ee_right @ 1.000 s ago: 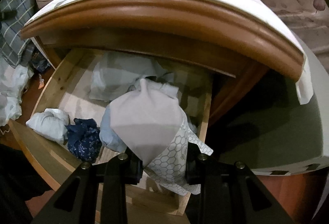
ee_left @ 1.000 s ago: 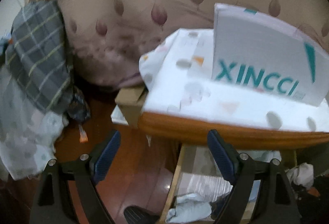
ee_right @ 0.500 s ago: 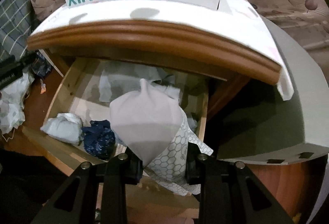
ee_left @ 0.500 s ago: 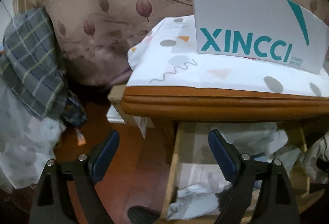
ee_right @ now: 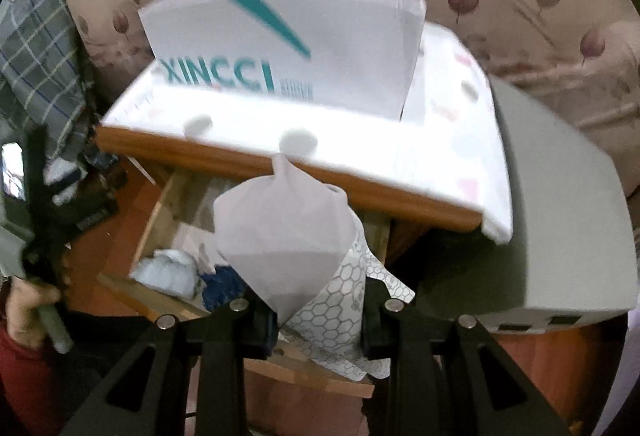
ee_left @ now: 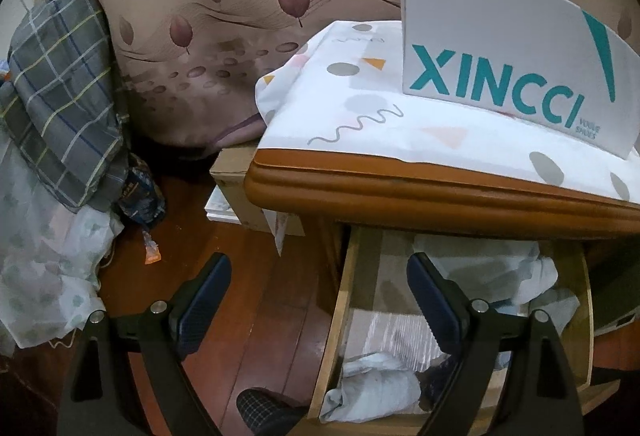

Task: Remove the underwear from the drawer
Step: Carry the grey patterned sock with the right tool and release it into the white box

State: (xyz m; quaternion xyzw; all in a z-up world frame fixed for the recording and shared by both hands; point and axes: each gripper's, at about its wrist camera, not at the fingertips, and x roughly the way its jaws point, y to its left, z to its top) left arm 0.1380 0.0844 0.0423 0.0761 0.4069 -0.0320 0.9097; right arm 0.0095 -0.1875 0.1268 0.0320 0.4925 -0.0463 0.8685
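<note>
My right gripper (ee_right: pixel 316 320) was clamped on the underwear (ee_right: pixel 288 236) above the drawer (ee_right: pixel 152 224); the view was blurred. My left gripper (ee_left: pixel 320 300) had just been opening, nothing between its jaws.

Both fisheye views look steeply down along their own fingers at the same nightstand (ee_left: pixel 440 192) — the left wrist view from close by its left corner, over the open drawer (ee_left: pixel 340 300), the right wrist view from higher and farther right — sharing the white shoebox (ee_right: pixel 280 48) and drawer.
</note>
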